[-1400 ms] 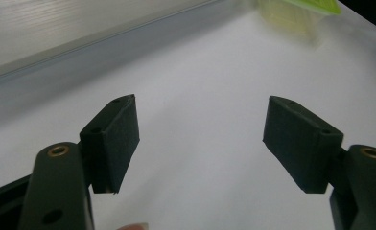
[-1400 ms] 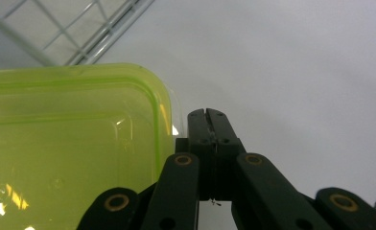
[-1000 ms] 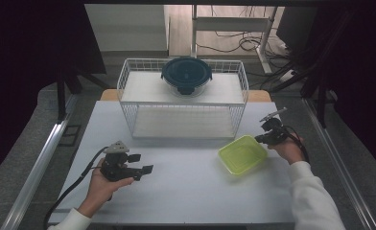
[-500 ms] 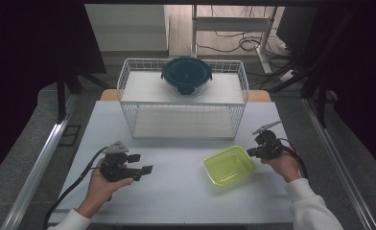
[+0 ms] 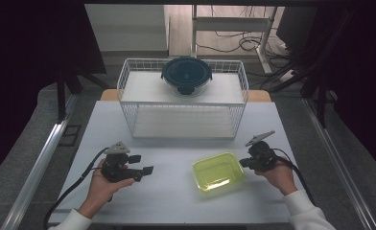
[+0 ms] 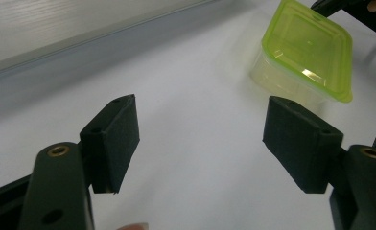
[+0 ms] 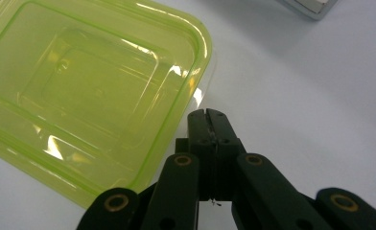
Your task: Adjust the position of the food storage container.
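High view: a green box (image 5: 218,171) sits on the white bench (image 5: 176,201), right of centre and in front of a wire rack (image 5: 183,98) that carries a dark lidded bowl (image 5: 186,74). The right claw (image 5: 243,163) is just beside the box's right edge; in the right gripper view its jaws are pressed together with nothing between them. The left claw (image 5: 145,164), well apart to the left, holds its jaws spread wide.

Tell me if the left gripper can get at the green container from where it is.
Probably yes: the left gripper is open and faces the green container across bare white table. The right gripper, shut, sits at its far side.
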